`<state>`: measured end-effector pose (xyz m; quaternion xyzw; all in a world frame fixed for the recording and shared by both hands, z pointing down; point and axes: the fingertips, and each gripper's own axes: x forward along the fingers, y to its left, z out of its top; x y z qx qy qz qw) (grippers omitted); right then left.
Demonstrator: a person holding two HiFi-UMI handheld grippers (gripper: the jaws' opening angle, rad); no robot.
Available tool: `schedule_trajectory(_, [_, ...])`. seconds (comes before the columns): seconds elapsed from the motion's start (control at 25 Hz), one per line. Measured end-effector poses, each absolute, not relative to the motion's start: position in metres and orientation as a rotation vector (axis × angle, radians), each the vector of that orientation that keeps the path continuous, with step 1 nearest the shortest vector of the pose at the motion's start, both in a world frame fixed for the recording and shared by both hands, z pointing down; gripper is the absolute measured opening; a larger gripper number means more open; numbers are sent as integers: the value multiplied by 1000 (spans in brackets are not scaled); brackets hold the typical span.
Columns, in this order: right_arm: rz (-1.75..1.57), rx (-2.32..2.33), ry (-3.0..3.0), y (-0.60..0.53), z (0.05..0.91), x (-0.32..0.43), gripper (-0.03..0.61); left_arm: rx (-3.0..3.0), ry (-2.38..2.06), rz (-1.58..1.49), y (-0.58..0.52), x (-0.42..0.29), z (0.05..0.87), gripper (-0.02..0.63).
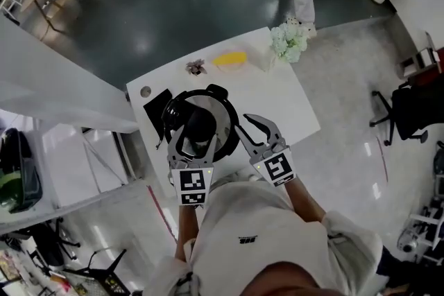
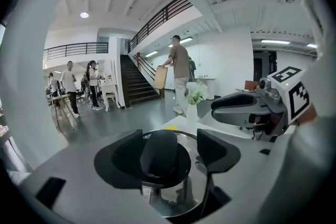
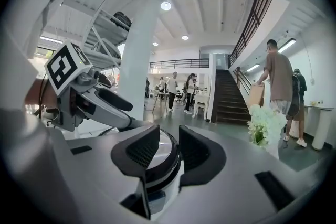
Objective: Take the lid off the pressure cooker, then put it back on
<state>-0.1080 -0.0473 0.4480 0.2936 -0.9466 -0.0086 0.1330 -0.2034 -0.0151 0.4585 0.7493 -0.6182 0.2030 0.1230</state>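
In the head view, the cooker (image 1: 226,109) is seen near the counter's (image 1: 291,100) centre, with the lid (image 1: 208,106) on and the contents hidden. Flowers (image 1: 289,41) are seen at 1 o'clock.

In the left gripper view, the left gripper's (image 2: 169,139) fingers are spread wide about the lid's knob (image 2: 157,157), unclamped.

In the right gripper view, the right gripper's (image 3: 168,134) fingers are held narrowly apart. Nothing is gripped, and the cooker is seen through the gap.

My left gripper (image 1: 196,138) has its jaws wide apart, pads pressing on nothing. My right gripper (image 1: 258,134), just beside it, shows a narrower gap. Both point forward and slightly down.
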Motion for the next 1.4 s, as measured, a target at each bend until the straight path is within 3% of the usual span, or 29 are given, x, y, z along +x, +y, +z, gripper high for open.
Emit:
schedule_trajectory(0.56, [-14, 919, -2662, -66, 466, -134, 114, 2201, -1494, 716, -40, -214, 508, 364])
schedule_trajectory(0.92, [96, 868, -2631, -60, 471, -140, 114, 2145, -1434, 808, -42, -211, 524, 298])
schedule_trajectory(1.4, [56, 751, -2673, -62, 469, -140, 114, 2136, -1417, 764, -40, -211, 527, 287])
